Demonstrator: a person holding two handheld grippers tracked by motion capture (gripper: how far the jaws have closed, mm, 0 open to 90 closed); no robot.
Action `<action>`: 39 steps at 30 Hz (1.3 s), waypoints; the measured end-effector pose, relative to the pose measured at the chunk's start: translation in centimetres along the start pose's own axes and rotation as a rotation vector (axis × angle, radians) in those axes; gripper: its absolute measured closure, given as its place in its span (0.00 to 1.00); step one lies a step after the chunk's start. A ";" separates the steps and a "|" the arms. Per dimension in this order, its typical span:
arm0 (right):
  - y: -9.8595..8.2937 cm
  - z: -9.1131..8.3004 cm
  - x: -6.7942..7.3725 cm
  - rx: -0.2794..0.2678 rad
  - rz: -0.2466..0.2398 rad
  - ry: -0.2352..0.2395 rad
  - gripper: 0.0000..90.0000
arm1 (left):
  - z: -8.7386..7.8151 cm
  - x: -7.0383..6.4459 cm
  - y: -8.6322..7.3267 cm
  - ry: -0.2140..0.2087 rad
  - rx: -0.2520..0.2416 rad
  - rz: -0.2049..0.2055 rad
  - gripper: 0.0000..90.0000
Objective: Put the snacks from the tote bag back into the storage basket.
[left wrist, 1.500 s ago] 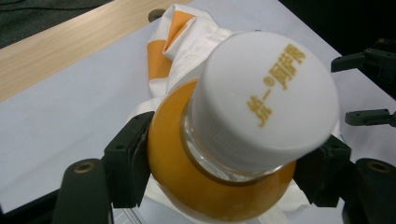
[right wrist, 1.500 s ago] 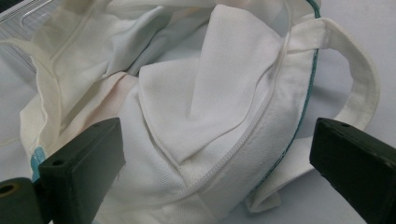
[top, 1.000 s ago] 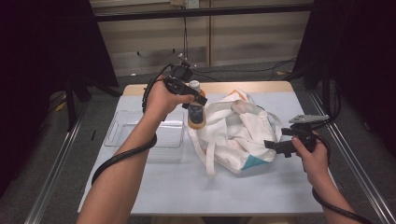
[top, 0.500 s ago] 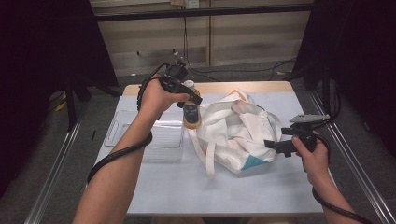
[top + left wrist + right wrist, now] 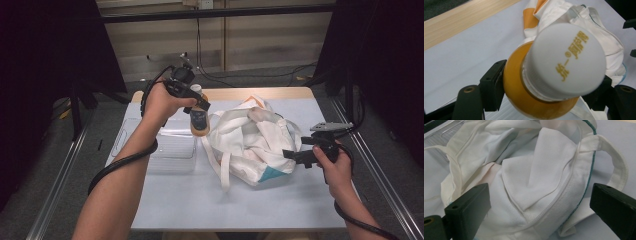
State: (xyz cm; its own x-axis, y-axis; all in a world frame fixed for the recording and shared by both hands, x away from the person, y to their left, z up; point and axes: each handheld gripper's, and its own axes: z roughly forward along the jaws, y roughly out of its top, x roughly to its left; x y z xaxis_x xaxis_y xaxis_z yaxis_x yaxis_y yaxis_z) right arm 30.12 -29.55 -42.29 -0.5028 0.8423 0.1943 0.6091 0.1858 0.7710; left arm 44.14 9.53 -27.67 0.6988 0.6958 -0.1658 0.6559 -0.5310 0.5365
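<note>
High view: left gripper [image 5: 198,106] clamped on an orange bottle [image 5: 199,119], carried between a clear tray [image 5: 170,147] and a white tote bag [image 5: 252,140]; right gripper [image 5: 292,154] at the bag's near edge, seemingly to steady it.
Left gripper view: jaws pinch the bottle's shoulder under its white cap [image 5: 566,61].
Right gripper view: jaws wide apart, empty, straddling the bag's hem.

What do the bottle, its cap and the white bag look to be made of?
Bottle: likely clear plastic, smooth and glossy, showing orange liquid. Cap: matte white plastic with ribbed skirt and gold print. Bag: woven cotton-like cloth, going by its textured weave, soft folds and stitched seams with teal edging.
</note>
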 end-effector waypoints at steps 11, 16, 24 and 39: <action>0.0 0.1 0.0 0.000 -0.002 0.003 0.03 | -0.1 1.3 -0.4 0.013 0.005 -0.021 0.34; 0.0 0.1 0.0 0.000 0.002 0.006 0.03 | -0.2 1.7 -0.6 0.016 0.001 -0.030 0.34; 0.0 0.0 0.0 0.000 -0.004 0.007 0.03 | -0.3 2.6 -1.0 0.034 0.002 -0.042 0.34; 0.0 0.1 0.0 0.001 -0.002 0.003 0.03 | -0.1 3.5 -1.5 0.034 0.009 -0.045 0.34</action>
State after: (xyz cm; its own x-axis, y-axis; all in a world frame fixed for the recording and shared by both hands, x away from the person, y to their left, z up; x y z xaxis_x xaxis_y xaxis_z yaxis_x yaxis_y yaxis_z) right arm 30.18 -29.54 -42.33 -0.5060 0.8402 0.1950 0.6085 0.1876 0.7710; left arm 45.55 12.80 -28.99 0.6584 0.7351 -0.1617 0.6894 -0.5026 0.5216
